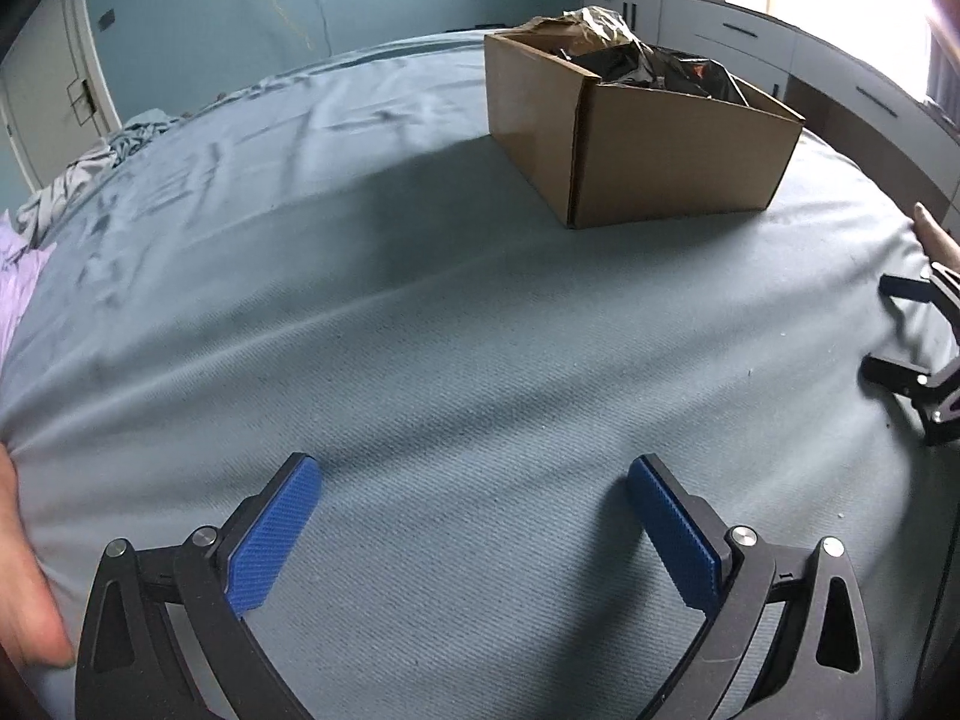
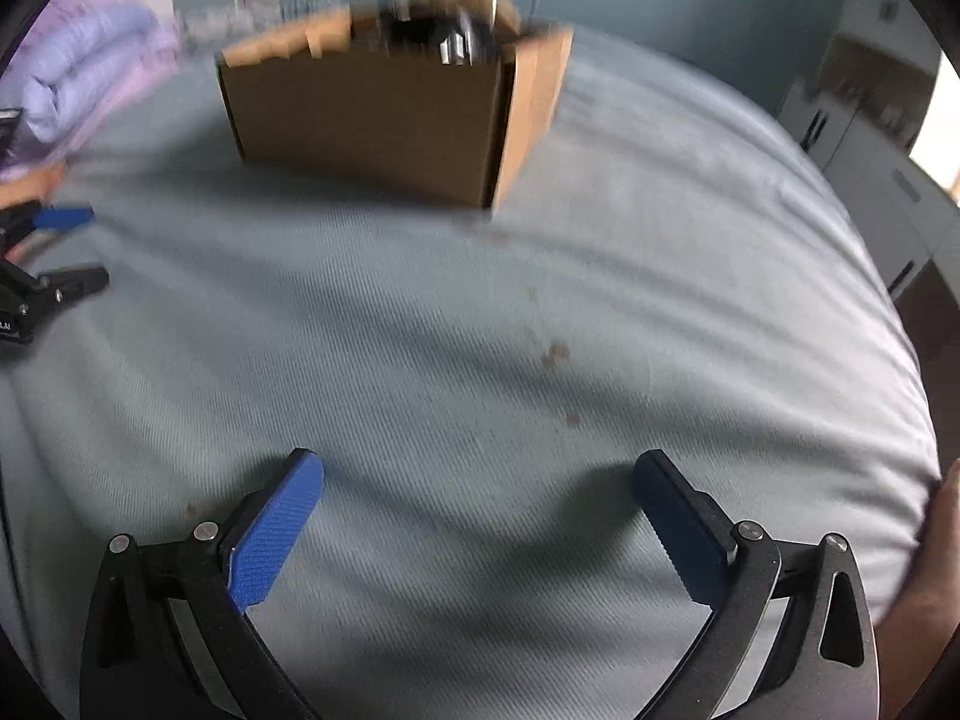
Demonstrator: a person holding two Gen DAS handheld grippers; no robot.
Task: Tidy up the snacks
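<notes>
A brown cardboard box (image 1: 672, 144) stands on the grey-blue bed sheet (image 1: 420, 330), holding dark and crinkled snack bags (image 1: 630, 60). In the right wrist view the box (image 2: 372, 114) is blurred, ahead and slightly left. My left gripper (image 1: 474, 468) is open and empty, low over the sheet, well short of the box. My right gripper (image 2: 477, 462) is open and empty over the sheet. Each gripper shows at the edge of the other's view: the right one (image 1: 882, 324), the left one (image 2: 90, 246).
Rumpled bedding and a lilac blanket (image 2: 90, 60) lie at the bed's left side. White drawers (image 1: 840, 84) run along the right under a bright window. A door (image 1: 54, 96) is at the far left. Small brown stains (image 2: 555, 354) mark the sheet.
</notes>
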